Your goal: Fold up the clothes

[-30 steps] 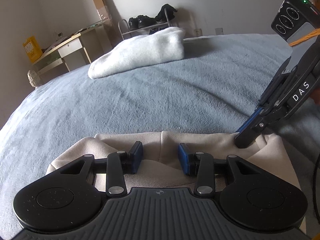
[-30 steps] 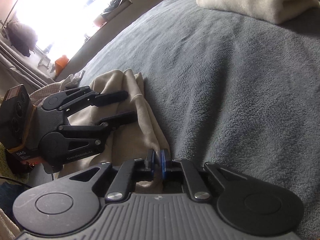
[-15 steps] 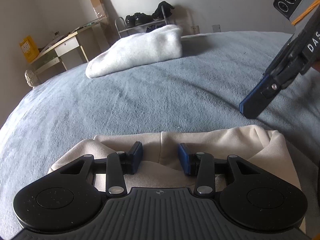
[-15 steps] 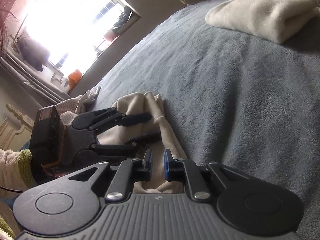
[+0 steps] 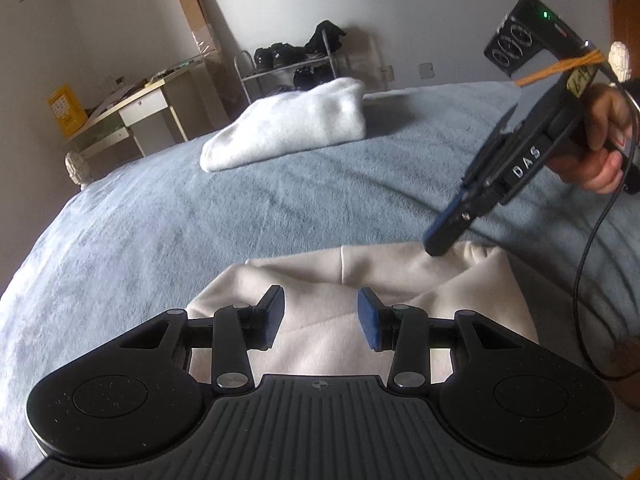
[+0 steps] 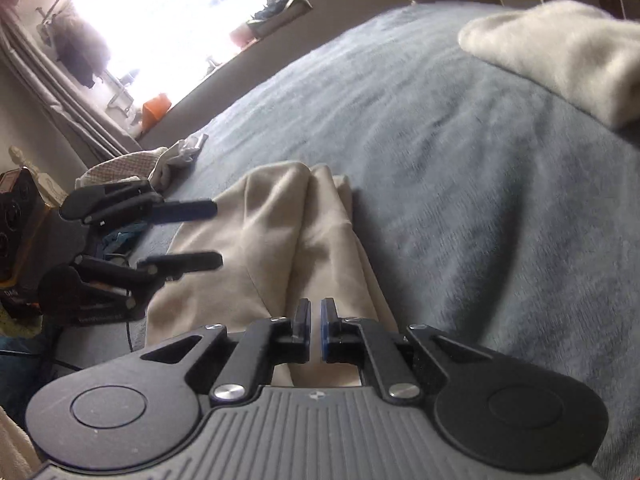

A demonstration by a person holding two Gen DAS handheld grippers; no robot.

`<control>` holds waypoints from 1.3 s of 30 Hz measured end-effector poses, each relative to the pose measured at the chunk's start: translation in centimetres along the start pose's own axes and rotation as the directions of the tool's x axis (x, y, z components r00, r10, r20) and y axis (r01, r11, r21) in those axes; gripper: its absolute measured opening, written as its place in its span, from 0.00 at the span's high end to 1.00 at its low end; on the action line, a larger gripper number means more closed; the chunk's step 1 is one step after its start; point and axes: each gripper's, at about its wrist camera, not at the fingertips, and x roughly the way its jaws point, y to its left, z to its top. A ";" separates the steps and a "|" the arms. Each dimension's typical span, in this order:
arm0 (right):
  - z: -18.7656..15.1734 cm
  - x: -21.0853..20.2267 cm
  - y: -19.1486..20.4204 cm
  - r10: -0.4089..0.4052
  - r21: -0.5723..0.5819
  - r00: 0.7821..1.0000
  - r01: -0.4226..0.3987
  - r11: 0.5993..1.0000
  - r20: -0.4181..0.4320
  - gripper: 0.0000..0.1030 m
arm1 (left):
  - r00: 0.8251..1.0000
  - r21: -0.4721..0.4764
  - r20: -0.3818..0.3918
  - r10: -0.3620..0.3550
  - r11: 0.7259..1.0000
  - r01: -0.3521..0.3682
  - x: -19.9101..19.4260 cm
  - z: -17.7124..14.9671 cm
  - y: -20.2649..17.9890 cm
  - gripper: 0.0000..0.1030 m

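Clearly reads "DAS" on the right gripper (image 5: 438, 242), jaws nearly closed, holding nothing. Lies creased: beige garment (image 5: 400, 280). Left gripper (image 5: 321, 317) spread wide, empty.

White walls, a desk (image 5: 132, 108) and shoe rack (image 5: 296, 68) beyond the blue-grey bed (image 5: 200, 216); bright window (image 6: 168, 12).

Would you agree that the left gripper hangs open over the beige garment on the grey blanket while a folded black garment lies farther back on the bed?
Not quite: the folded garment farther back is white, not black, as the left wrist view shows. The rest holds: the left gripper hangs open over the beige garment on the grey blanket.
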 end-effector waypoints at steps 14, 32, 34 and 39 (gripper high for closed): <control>2.5 3.9 5.4 -0.144 -0.262 0.986 0.160 0.952 0.080 1.00 | 0.998 -0.119 0.050 0.034 0.993 -0.028 2.2 -2.7 -0.3 0.61; 6.0 11.8 4.2 -0.199 -0.328 0.979 0.205 0.922 0.055 1.00 | 0.995 -0.159 0.086 0.044 0.987 -0.030 2.4 -3.4 -0.4 0.58; 6.3 11.5 3.8 -0.189 -0.301 0.980 0.198 0.933 0.060 1.00 | 0.996 -0.121 0.087 0.038 0.992 -0.027 1.8 -2.9 -0.3 0.58; 6.4 7.0 4.2 -0.250 -0.297 0.958 0.282 0.912 0.141 1.00 | 0.993 -0.116 0.106 0.047 0.993 -0.035 0.3 -1.4 1.4 0.58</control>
